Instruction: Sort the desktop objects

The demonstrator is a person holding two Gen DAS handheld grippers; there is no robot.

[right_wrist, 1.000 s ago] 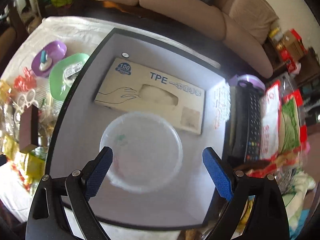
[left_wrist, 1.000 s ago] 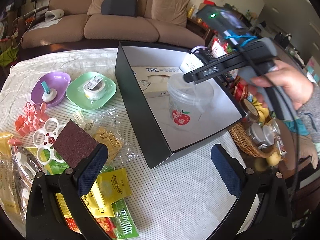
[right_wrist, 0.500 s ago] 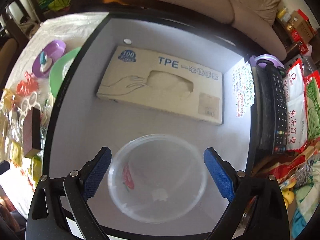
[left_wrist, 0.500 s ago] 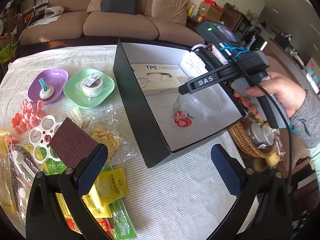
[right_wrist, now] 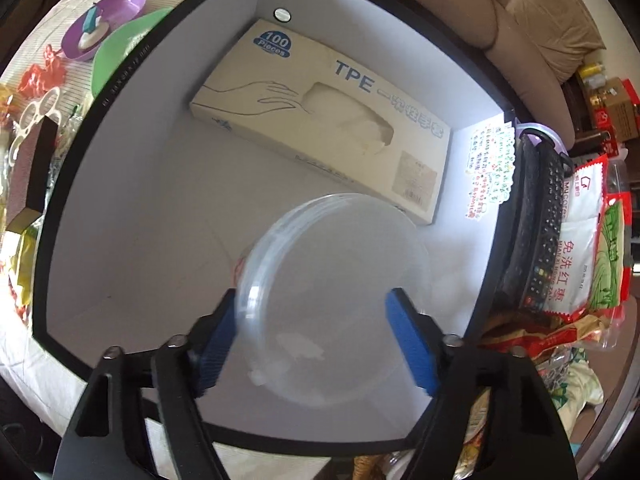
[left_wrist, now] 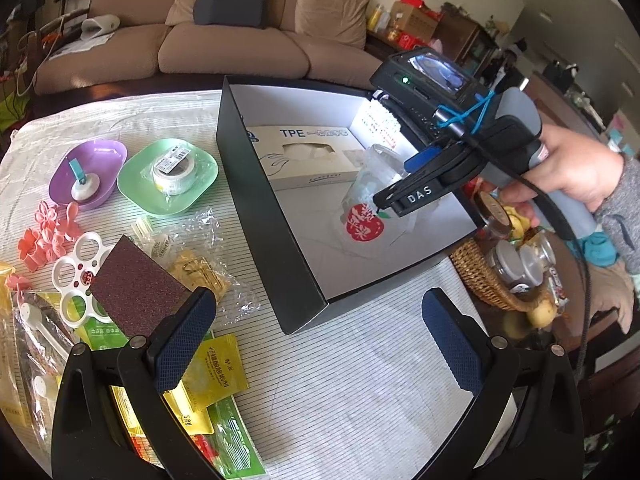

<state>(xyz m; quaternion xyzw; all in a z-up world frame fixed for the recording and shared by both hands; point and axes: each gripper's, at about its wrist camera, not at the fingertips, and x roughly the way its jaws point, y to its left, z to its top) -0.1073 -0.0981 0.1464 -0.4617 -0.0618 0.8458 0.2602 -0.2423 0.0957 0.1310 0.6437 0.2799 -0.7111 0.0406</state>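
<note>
Right wrist view looks down into the black box (right_wrist: 72,216), where the right gripper (right_wrist: 316,340) has its blue pads (right_wrist: 408,340) clamped on either side of the clear plastic tub (right_wrist: 336,288). The tub is tilted, its round mouth facing the camera, and it sits inside the box, just in front of the TPE glove carton (right_wrist: 320,120) that lies flat along the far wall. Whether the tub's base rests on the box floor or is lifted slightly cannot be told from this angle.

From the left wrist view, the same tub (left_wrist: 368,208) shows a red apple print on its side, with the right gripper (left_wrist: 404,196) reaching in from the right, held by a hand (left_wrist: 576,168). The left gripper (left_wrist: 320,336) hangs above the striped tablecloth (left_wrist: 340,380) with its fingers spread wide and nothing between them.

Left of the box lie a green dish (left_wrist: 140,184) holding a tape roll (left_wrist: 174,166), a purple dish (left_wrist: 104,160), a brown sponge block (left_wrist: 136,284) and yellow sachets (left_wrist: 218,364). A wicker basket (left_wrist: 480,276) stands to the right of the box.
</note>
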